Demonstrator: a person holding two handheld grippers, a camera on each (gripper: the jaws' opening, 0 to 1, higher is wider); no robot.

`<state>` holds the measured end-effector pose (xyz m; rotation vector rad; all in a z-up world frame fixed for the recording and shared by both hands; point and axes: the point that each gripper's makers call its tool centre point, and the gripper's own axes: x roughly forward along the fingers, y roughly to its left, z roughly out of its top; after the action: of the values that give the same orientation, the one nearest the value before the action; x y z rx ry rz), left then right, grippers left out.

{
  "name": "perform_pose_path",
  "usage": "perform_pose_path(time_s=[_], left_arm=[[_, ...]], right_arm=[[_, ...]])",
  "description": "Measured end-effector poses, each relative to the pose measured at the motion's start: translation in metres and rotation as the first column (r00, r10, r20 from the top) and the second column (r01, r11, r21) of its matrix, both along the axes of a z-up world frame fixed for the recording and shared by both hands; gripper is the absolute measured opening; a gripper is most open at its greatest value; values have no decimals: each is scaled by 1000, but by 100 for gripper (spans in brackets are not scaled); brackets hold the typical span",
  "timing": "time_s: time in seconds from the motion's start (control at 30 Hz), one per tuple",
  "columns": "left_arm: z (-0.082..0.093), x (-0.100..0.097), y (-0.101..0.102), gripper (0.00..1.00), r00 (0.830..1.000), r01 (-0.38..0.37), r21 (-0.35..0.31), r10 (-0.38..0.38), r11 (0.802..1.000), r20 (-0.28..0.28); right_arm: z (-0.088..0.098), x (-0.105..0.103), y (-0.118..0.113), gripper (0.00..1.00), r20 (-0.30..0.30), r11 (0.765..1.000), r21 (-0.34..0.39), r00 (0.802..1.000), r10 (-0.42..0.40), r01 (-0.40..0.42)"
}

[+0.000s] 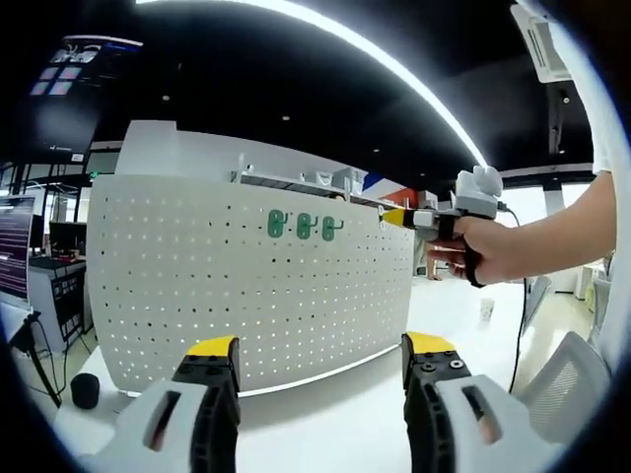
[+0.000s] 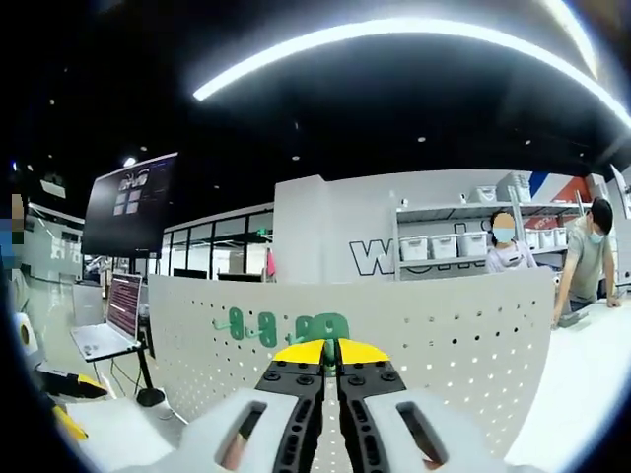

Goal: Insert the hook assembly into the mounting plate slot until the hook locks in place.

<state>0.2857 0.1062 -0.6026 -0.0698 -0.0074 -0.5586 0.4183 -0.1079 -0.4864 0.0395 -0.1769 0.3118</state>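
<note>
Approach step: the right gripper (image 2: 331, 347), jaws pinched on a green hook (image 2: 328, 363), nears the pegboard (image 1: 246, 296); next, seat it beside 3 mounted hooks (image 1: 304, 226). The left gripper (image 1: 320, 360) hangs wide, empty.

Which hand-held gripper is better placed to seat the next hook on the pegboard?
Right. The right hand-held gripper is shut, with a bit of green, probably a hook, showing between its tips, and points at the pegboard near the mounted green hooks. The left hand-held gripper is open and empty.

ceiling: dark — curved light strip (image 2: 394, 34) | shelving (image 2: 463, 236) with white bins | laptop (image 2: 108, 330) on stand
</note>
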Motion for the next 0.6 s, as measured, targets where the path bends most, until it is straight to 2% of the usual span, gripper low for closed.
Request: perform_pose_path(time_s=[0.43, 0.6], left_arm=[[4, 2, 8, 70, 999, -33, -13, 33, 999, -2], [4, 2, 14, 70, 999, -51, -23, 50, 998, -9]], right_arm=[[-1, 21, -8, 1, -1, 1000, 11, 1000, -29, 29], [-3, 29, -6, 1, 9, 999, -8, 999, -33, 33]])
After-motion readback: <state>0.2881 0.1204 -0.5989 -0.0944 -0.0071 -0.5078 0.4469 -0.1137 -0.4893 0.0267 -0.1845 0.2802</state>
